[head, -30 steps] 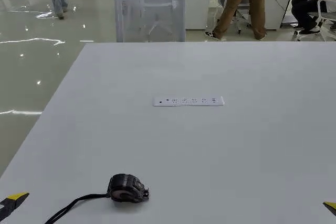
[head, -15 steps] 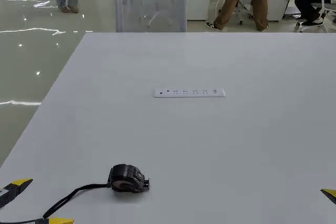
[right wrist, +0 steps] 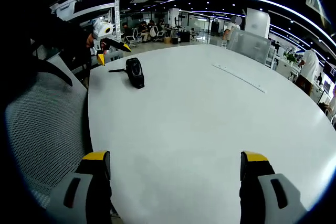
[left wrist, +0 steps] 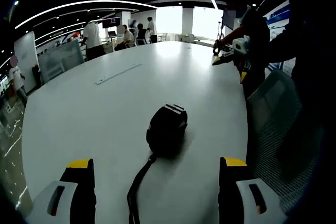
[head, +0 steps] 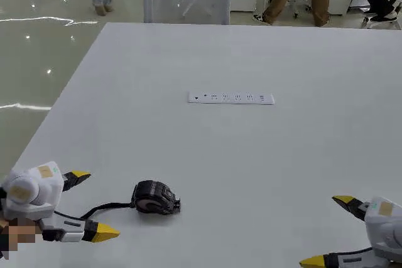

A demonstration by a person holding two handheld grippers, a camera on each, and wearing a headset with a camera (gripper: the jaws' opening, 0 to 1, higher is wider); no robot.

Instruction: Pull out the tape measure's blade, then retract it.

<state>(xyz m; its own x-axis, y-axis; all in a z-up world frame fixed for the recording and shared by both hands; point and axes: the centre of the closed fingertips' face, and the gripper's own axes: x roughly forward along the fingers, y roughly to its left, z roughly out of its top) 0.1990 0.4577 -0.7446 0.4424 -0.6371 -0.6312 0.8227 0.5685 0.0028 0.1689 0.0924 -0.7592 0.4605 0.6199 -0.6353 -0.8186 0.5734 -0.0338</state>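
left tongs (head: 93, 203) with rounded white housing, tan square sticker, black jaws ending in yellow tips, right tongs (head: 328, 230) alike, white body, tan sticker, yellow-tipped jaws

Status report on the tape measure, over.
Left tongs open, facing tape measure. Right tongs open, well apart. Blade in, case untouched. Power strip far off.
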